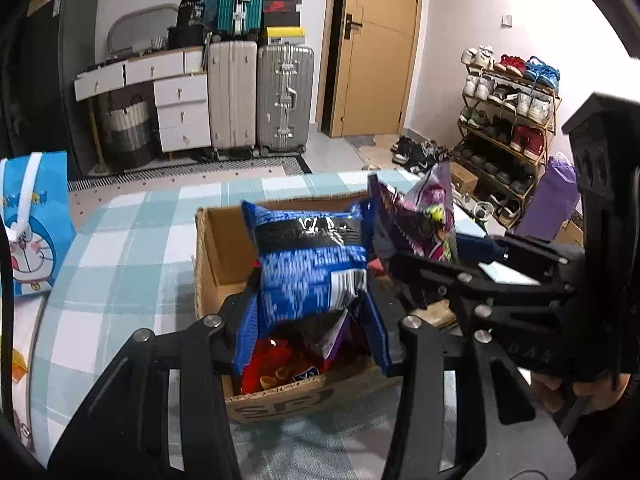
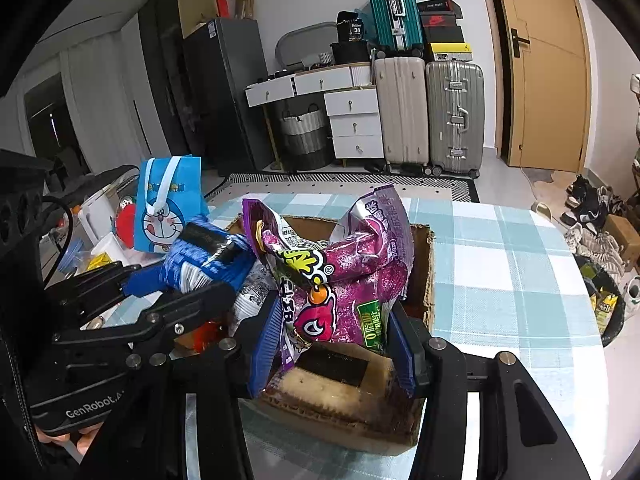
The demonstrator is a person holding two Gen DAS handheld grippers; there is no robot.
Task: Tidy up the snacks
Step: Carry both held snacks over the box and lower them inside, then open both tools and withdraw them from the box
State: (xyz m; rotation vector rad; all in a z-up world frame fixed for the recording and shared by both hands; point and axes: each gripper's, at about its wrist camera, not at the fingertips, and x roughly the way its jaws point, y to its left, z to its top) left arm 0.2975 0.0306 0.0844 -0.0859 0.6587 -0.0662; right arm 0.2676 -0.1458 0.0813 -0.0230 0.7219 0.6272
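Note:
My left gripper (image 1: 310, 320) is shut on a blue snack bag (image 1: 312, 260) and holds it over the open cardboard box (image 1: 212, 248) on the checked table. Red and purple packets (image 1: 280, 360) lie inside the box. My right gripper (image 2: 334, 340) is shut on a purple snack bag (image 2: 344, 280) and holds it over the same box (image 2: 424, 272). The blue bag (image 2: 208, 260) and the left gripper (image 2: 168, 292) show at the left of the right wrist view. The right gripper (image 1: 424, 256) and the purple bag (image 1: 420, 216) show at the right of the left wrist view.
A blue Doraemon gift bag (image 1: 32, 220) stands on the table's left side, also in the right wrist view (image 2: 168, 208). Cups and clutter (image 2: 96, 240) lie behind it. Suitcases (image 1: 260, 96), drawers, a door and a shoe rack (image 1: 508, 120) line the room. A bin (image 2: 604, 300) stands right of the table.

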